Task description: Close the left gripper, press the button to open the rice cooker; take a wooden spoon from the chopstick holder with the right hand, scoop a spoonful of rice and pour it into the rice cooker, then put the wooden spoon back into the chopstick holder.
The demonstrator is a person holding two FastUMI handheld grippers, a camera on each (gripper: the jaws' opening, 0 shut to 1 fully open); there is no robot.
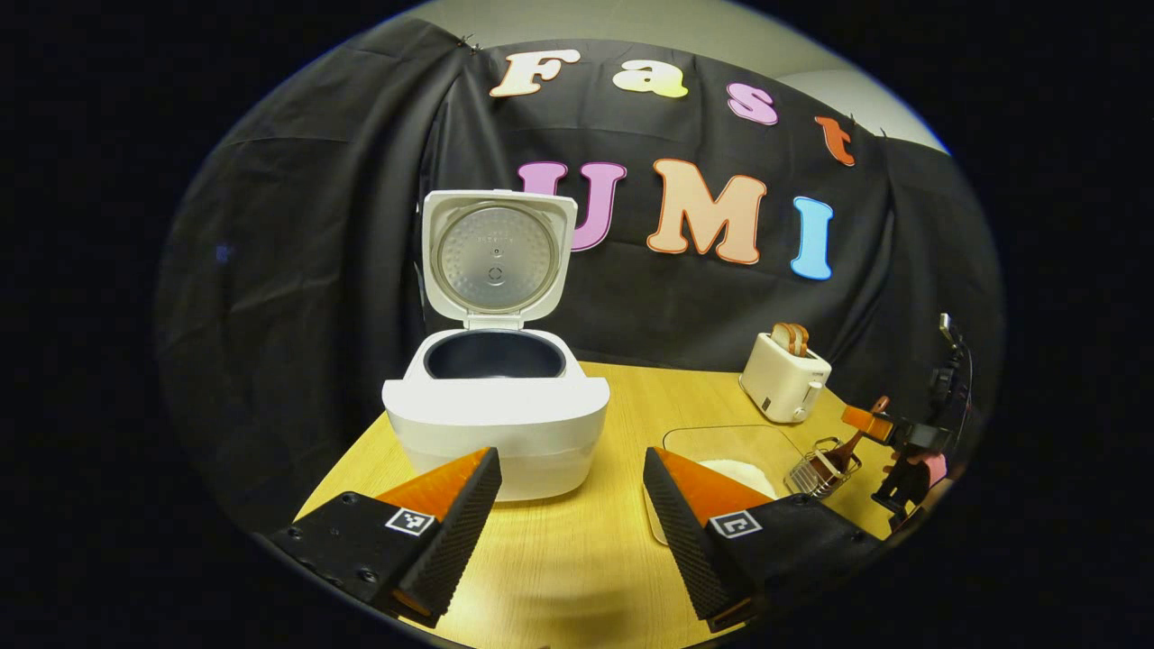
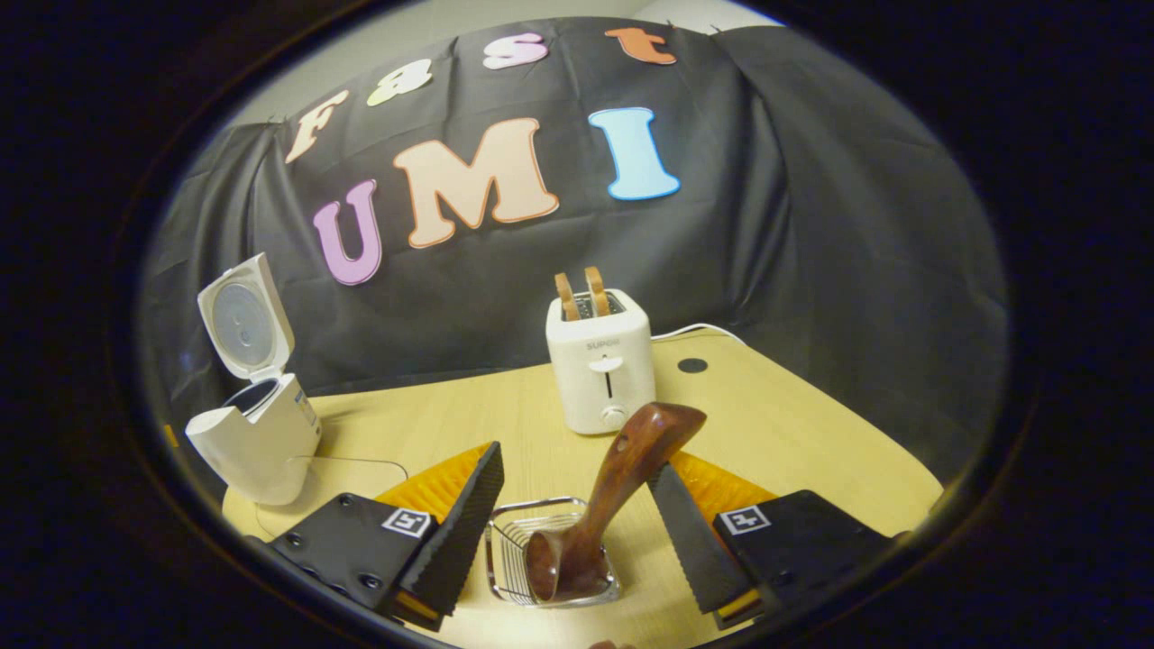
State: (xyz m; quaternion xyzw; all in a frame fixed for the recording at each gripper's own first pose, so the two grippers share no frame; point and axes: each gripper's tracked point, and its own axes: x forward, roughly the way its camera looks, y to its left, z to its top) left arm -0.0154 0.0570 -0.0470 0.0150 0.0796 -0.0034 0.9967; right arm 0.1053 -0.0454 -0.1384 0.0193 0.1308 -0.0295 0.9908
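two grippers are open, holding nothing. on the left of the tabletop [image 1: 577, 559] sits the rice cooker [image 1: 496, 424], lid up, with the left gripper [image 1: 572, 505] in front of it. next comes the rice bowl [image 1: 721, 451]. on the right, the wooden spoon [image 2: 613, 487] stands in the chopstick holder [image 2: 509, 550], between the right gripper's [image 2: 577, 518] fingers, near one of them. a toaster [image 2: 599, 361] stands behind.

Rice cooker [image 1: 496, 410] open; spoon [image 2: 599, 509] in holder [image 2: 514, 550]

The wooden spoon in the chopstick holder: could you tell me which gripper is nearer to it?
Right. The right gripper straddles the wooden spoon, fingers open; the left gripper faces the rice cooker.
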